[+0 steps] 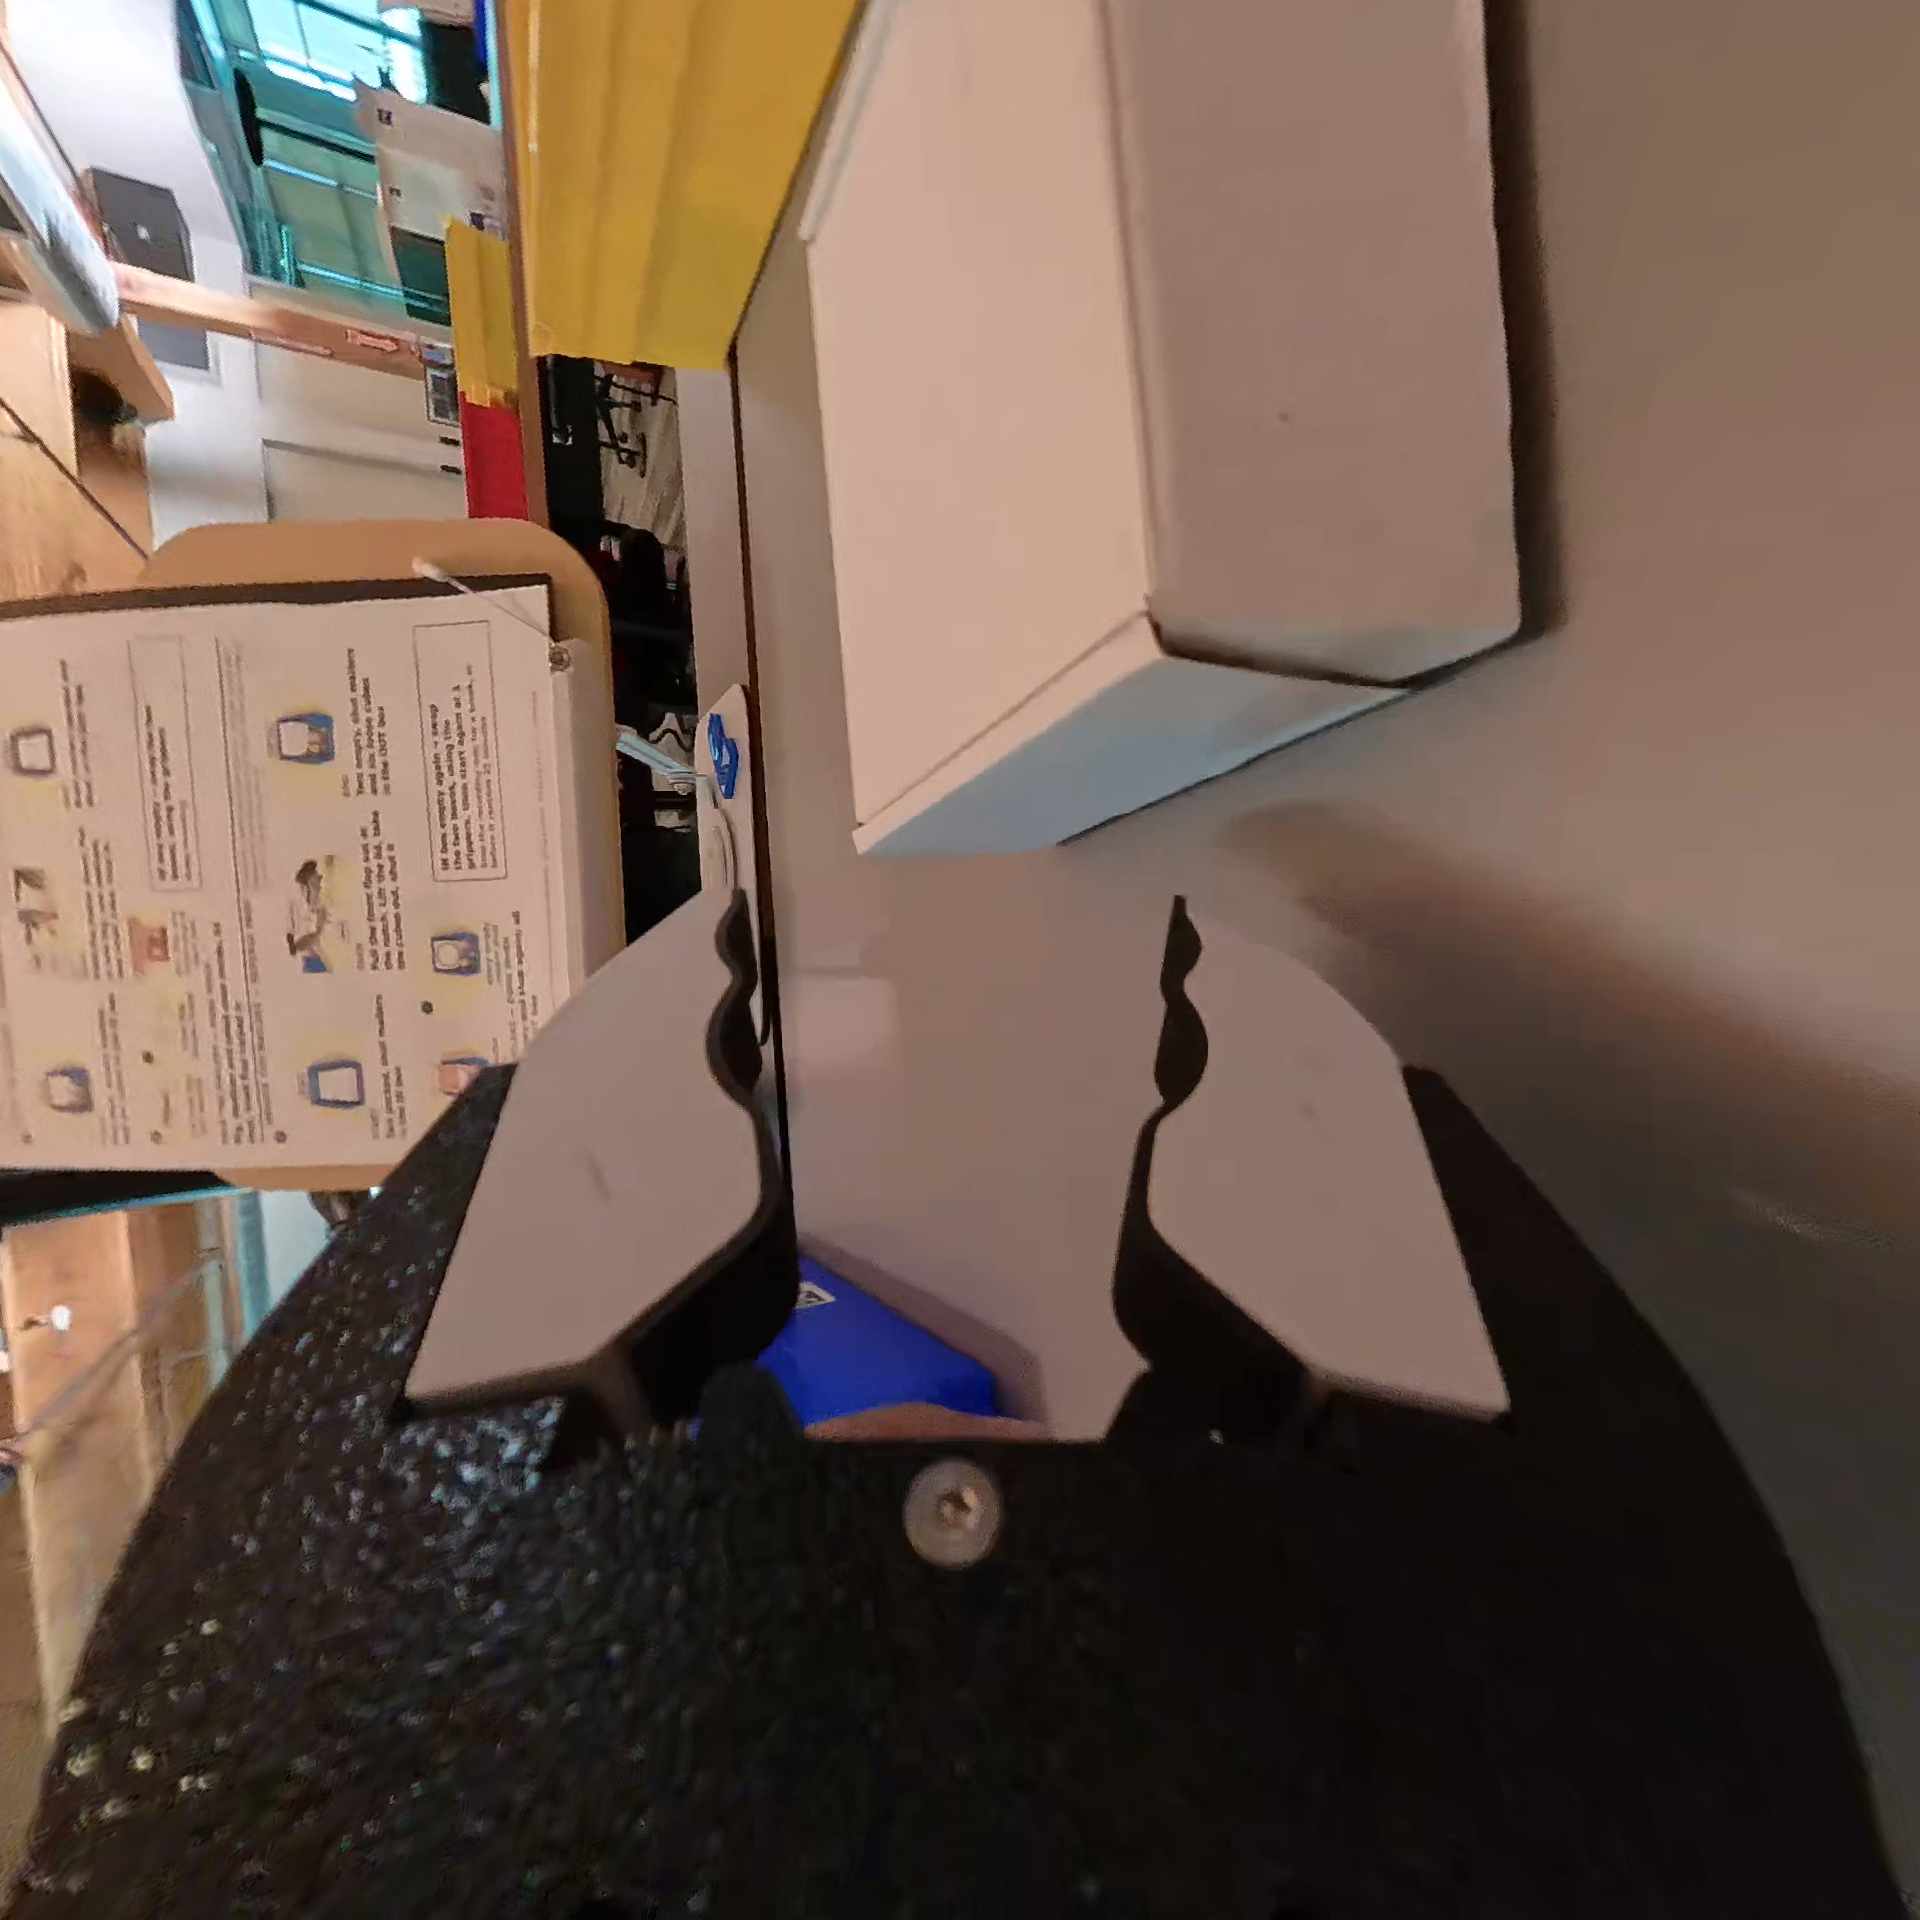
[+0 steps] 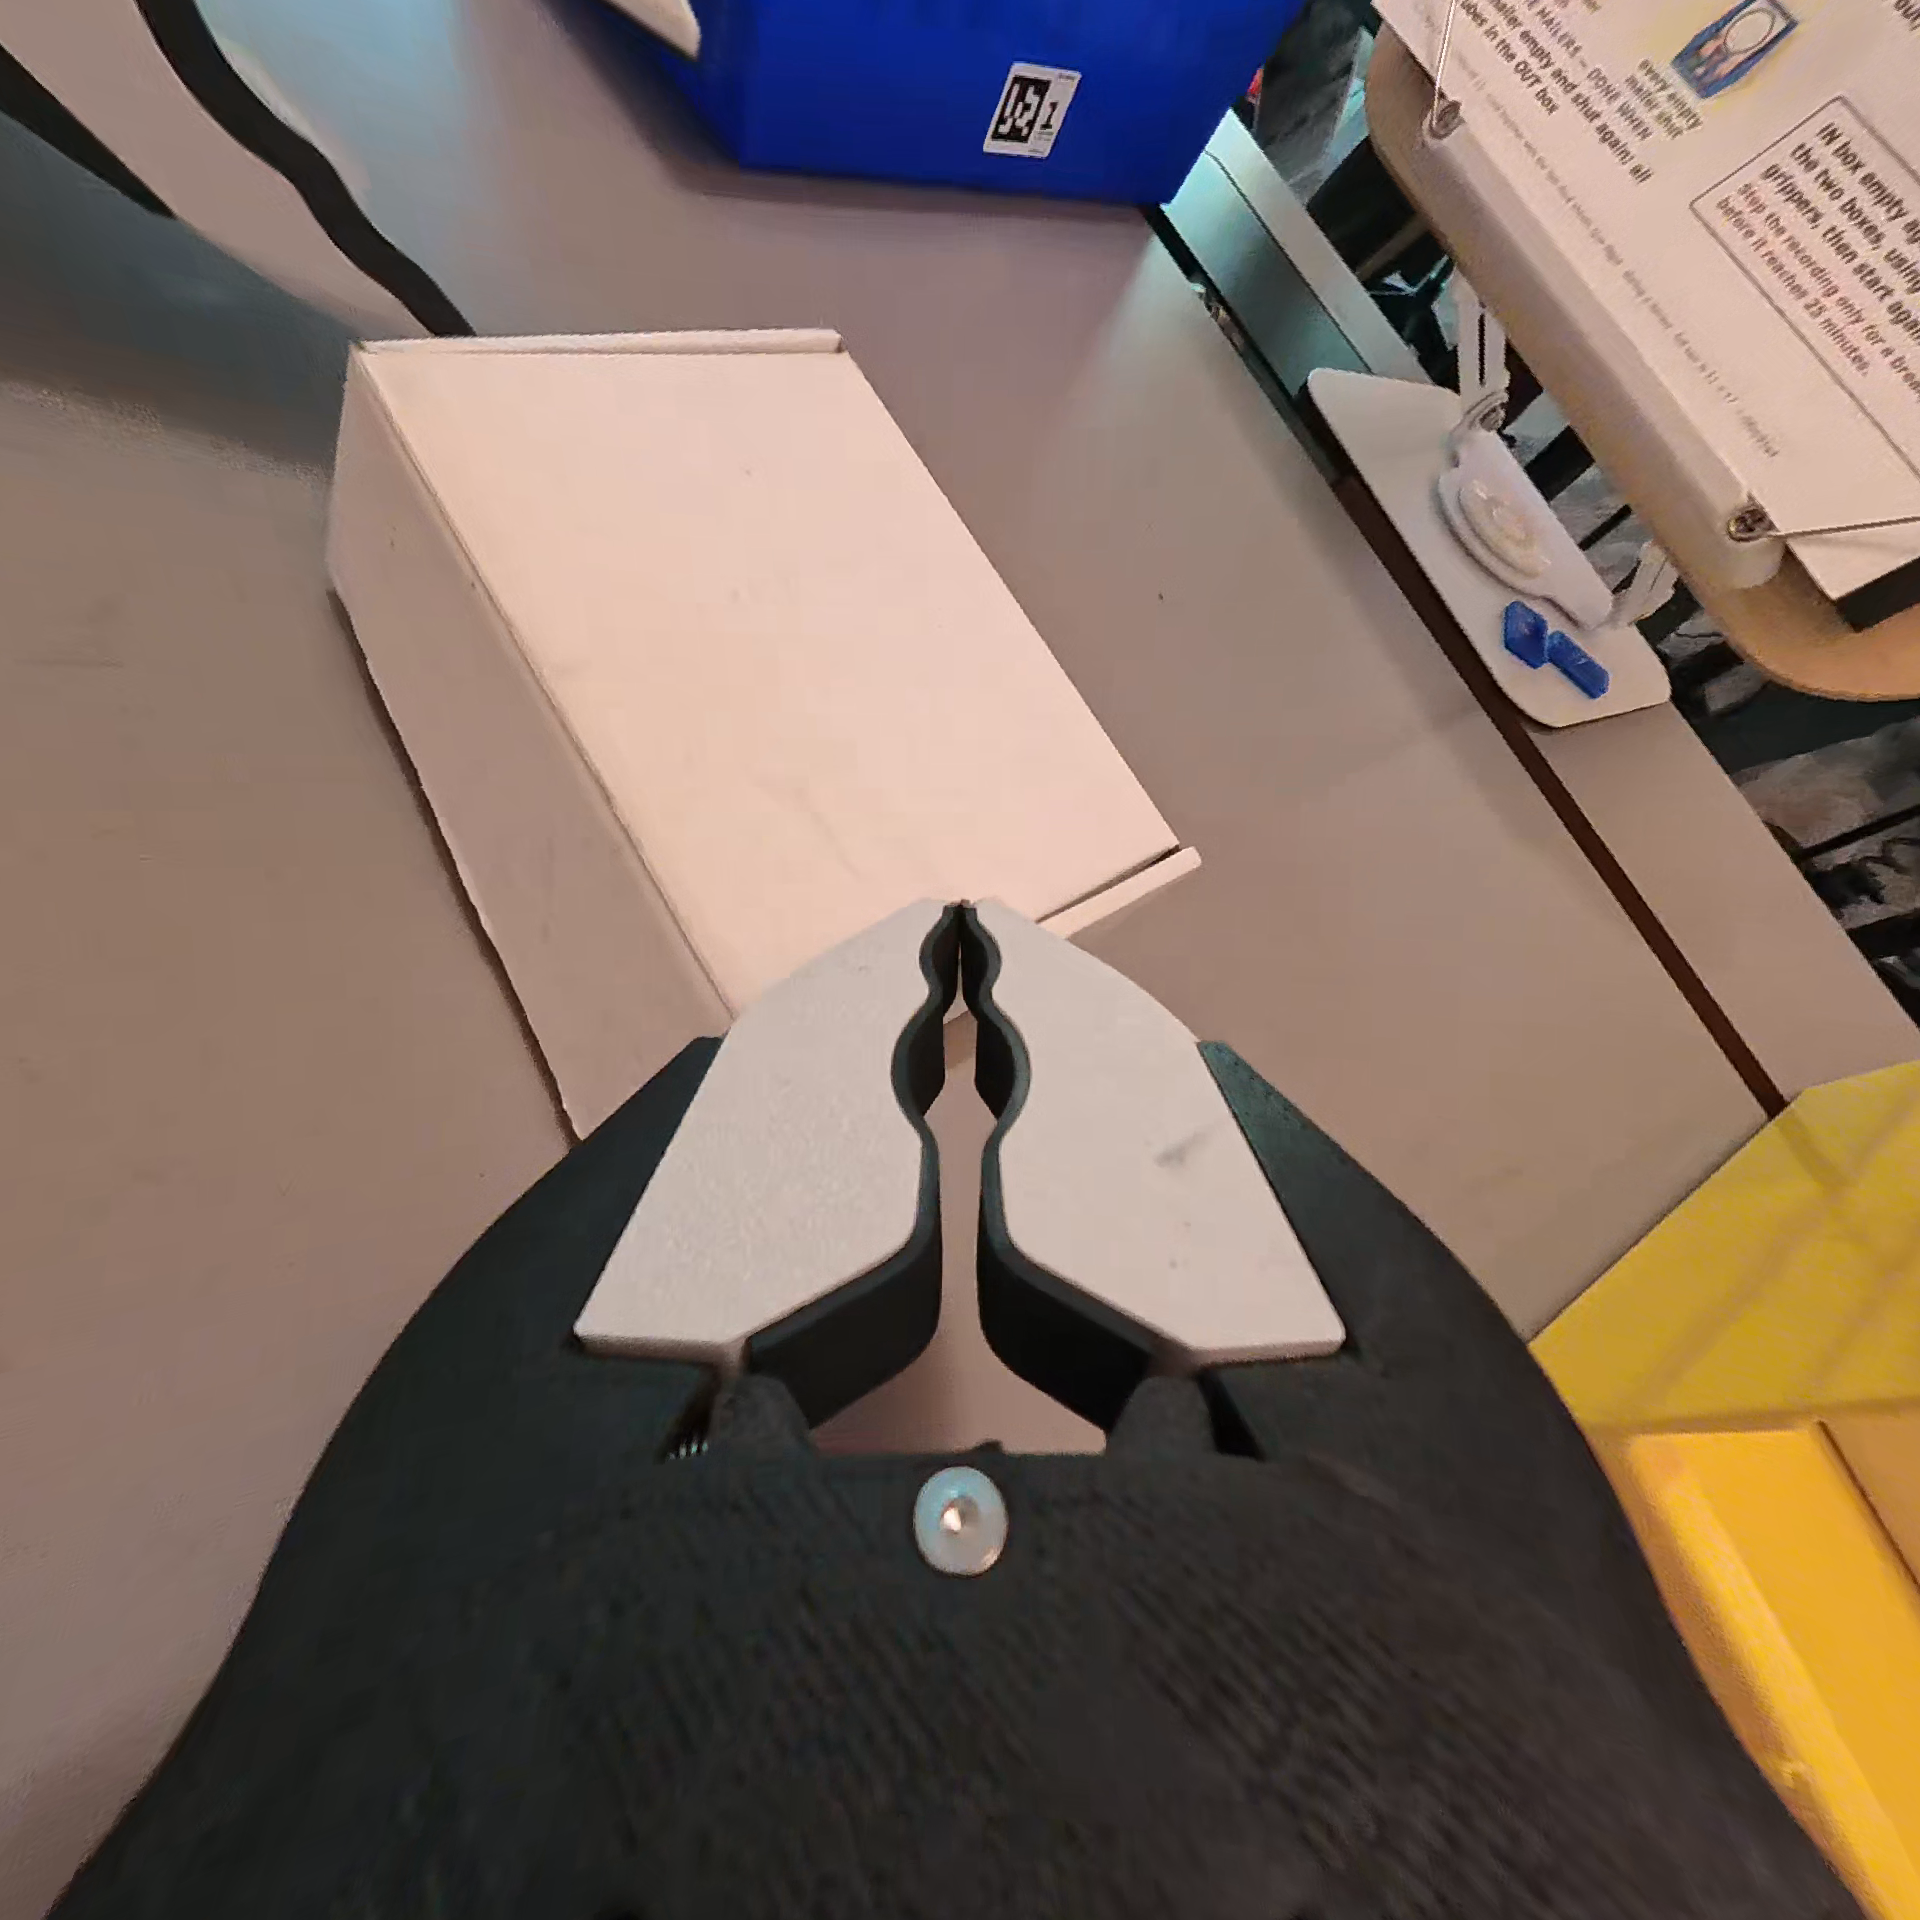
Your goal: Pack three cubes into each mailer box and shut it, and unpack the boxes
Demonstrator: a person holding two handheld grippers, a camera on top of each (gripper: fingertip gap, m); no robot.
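Note:
A shut white mailer box (image 2: 727, 644) lies flat on the grey table (image 2: 208, 935). My right gripper (image 2: 963, 914) is shut and empty, its tips just over the box's near corner. The same box (image 1: 1143, 416) shows in the left wrist view, which is rolled on its side. My left gripper (image 1: 961, 914) is open and empty, a little short of the box's end. Part of the left gripper's finger (image 2: 260, 156) shows at the top left of the right wrist view. No cubes are in view.
A blue bin (image 2: 935, 94) with a square marker stands beyond the box. A yellow bin (image 2: 1745, 1403) sits at the right near the table's edge (image 2: 1621, 862). An instruction sheet on a clipboard stand (image 2: 1714, 312) stands past the edge, by a white plate (image 2: 1507, 582). About 15 centimeters separates my left fingertips from my right.

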